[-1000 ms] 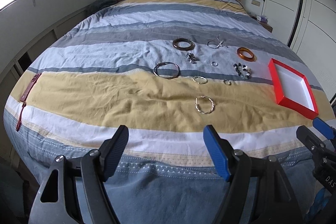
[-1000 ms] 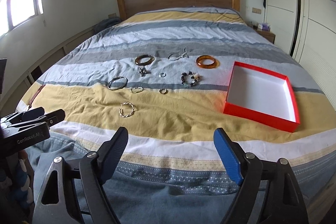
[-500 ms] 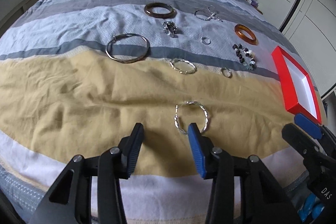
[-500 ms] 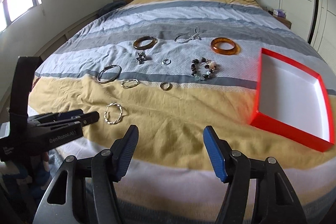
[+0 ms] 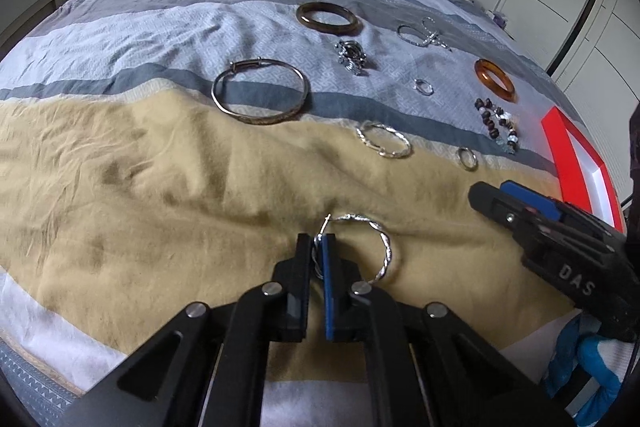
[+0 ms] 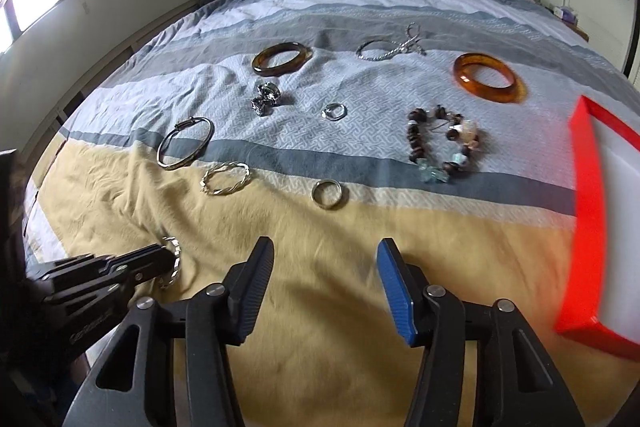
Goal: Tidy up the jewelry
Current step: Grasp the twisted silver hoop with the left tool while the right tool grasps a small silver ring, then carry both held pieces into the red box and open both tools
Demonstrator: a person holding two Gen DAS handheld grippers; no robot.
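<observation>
Your left tool (image 5: 316,251) pinches the twisted hoop (image 5: 382,247) on the bed's (image 5: 140,187) yellow band near the foot edge. Your right tool (image 6: 324,279) hangs spread above the bed; red box (image 6: 584,163) at right edge.

A twisted silver hoop (image 5: 370,247) lies flat on the yellow bedspread stripe, its left edge pinched upright.

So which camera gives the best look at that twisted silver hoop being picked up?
The left wrist view: the twisted hoop sits close, pinched by the left gripper. The right wrist view shows only a sliver beside that gripper.
</observation>
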